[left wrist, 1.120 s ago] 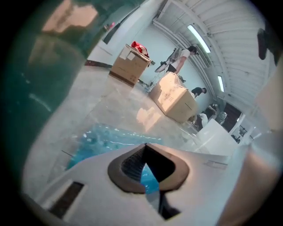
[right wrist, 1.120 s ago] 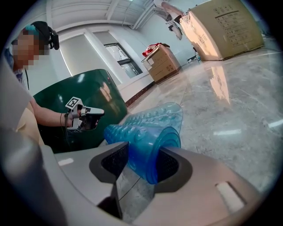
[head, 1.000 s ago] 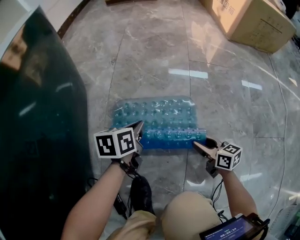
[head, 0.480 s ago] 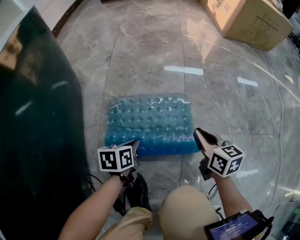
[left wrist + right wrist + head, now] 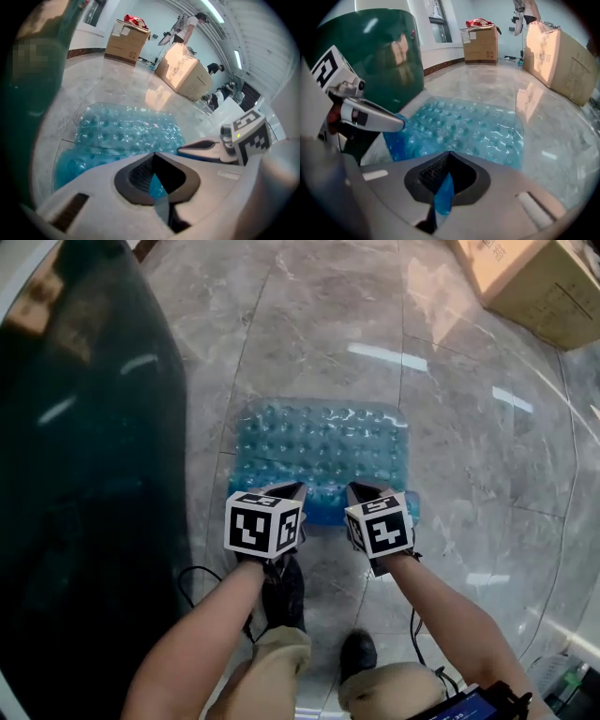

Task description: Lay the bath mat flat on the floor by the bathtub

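The left gripper [image 5: 284, 491] is clamped on the near edge of the bath mat [image 5: 323, 442], with a sliver of translucent blue plastic pinched between its ribbed dark pads. The right gripper [image 5: 362, 491], just beside it on the same edge, has just been closing its jaws and grips a blue fold of the mat too. The mat is a rounded rectangle of glossy, see-through blue plastic, studded with rows of bubble-like bumps. Its near strip is doubled over and darker; the rest lies flat. Left of the mat rises the curved, shiny dark-green bathtub [image 5: 84, 474]. Under the mat is a floor [image 5: 309, 324] of polished grey marble-veined tile. Well beyond the mat's far right corner sits a cardboard box [image 5: 539, 287].
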A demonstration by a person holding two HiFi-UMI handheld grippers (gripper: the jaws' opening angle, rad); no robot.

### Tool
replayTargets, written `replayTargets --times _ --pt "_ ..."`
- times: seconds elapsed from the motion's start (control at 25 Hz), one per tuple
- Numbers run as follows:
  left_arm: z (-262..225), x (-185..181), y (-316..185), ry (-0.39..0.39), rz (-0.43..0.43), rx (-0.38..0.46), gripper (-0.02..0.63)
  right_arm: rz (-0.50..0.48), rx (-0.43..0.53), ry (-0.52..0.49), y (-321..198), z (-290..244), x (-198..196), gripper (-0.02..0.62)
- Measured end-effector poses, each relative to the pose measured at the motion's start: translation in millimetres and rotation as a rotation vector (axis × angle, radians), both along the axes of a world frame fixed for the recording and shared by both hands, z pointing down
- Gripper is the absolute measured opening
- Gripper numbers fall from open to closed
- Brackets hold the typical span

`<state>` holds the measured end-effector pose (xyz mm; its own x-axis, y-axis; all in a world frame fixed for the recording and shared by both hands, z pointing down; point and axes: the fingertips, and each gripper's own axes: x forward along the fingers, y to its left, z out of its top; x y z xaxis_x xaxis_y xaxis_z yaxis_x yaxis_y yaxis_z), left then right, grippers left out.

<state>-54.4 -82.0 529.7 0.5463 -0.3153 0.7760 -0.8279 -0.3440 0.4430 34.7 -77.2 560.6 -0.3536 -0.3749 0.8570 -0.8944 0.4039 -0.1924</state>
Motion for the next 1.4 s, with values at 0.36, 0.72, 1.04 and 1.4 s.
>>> replayTargets --times 0.36,0.72,1.04,1.4 --pt "-61 -45 -7 0.118 -0.276 0.068 0.006 0.028 0.024 -0.010 12 -1 0 0.003" --pt "-61 -70 42 0.271 -0.345 0.203 0.006 0.109 0.151 0.047 12 7 5 0.002" --pt "-38 -29 48 0.325 -0.296 0.235 0.006 0.122 0.320 -0.001 39 -5 -2 0.002" --pt "17 -12 67 0.220 -0.309 0.096 0.006 -0.040 0.293 0.028 117 -8 -17 0.003"
